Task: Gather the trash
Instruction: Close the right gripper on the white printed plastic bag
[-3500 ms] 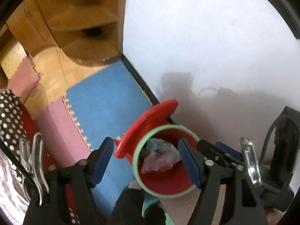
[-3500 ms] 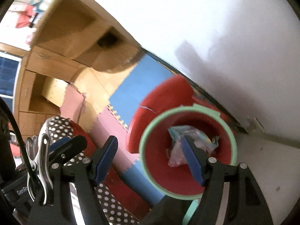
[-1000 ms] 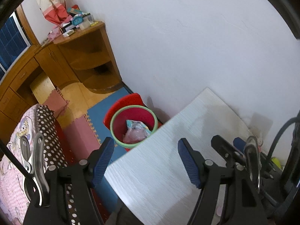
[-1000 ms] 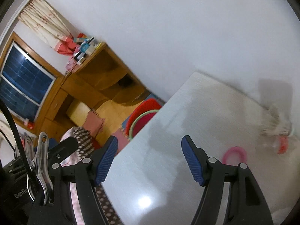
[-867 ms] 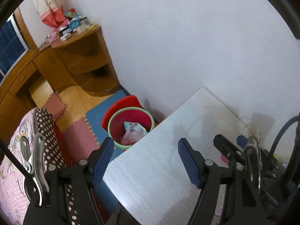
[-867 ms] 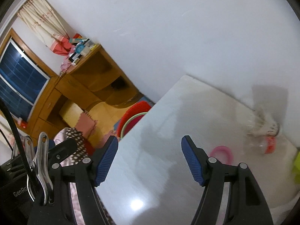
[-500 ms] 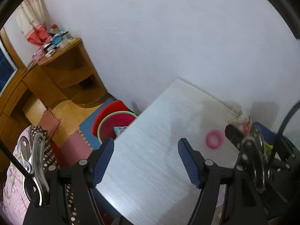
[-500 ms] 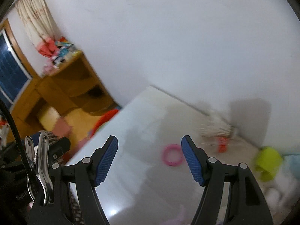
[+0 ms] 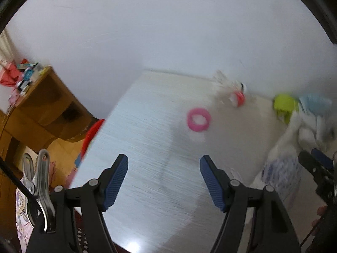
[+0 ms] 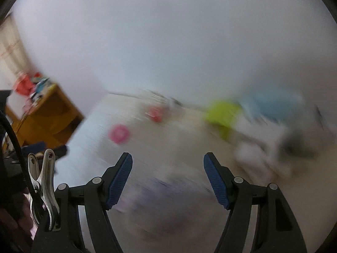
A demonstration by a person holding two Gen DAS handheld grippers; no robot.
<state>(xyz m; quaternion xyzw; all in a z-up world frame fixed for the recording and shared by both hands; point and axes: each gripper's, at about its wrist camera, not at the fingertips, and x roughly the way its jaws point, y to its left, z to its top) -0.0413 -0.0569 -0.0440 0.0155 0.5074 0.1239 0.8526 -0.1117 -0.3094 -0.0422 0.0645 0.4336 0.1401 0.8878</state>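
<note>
My left gripper (image 9: 163,168) is open and empty above the white table (image 9: 147,147). My right gripper (image 10: 167,168) is open and empty too; its view is blurred. On the table lie a pink ring (image 9: 199,119), also in the right wrist view (image 10: 119,134), a small red-capped piece (image 9: 238,98) with a white feathery thing (image 9: 223,82), a lime-green object (image 9: 284,105) and a light blue one (image 9: 313,104). White crumpled material (image 9: 309,132) and a printed white bag (image 9: 282,175) lie at the right. Only the red edge of the trash bin (image 9: 92,132) shows past the table's left edge.
A wooden corner shelf (image 9: 42,109) with clutter on top stands at the left by the white wall (image 9: 168,31). A patterned bed cover (image 9: 21,206) shows at the lower left. The other gripper's tip (image 9: 316,166) shows at the right edge.
Both grippers have swung right, away from the red bin and over the table. The bin has slid almost out of view; the green and blue objects and white bag have come in.
</note>
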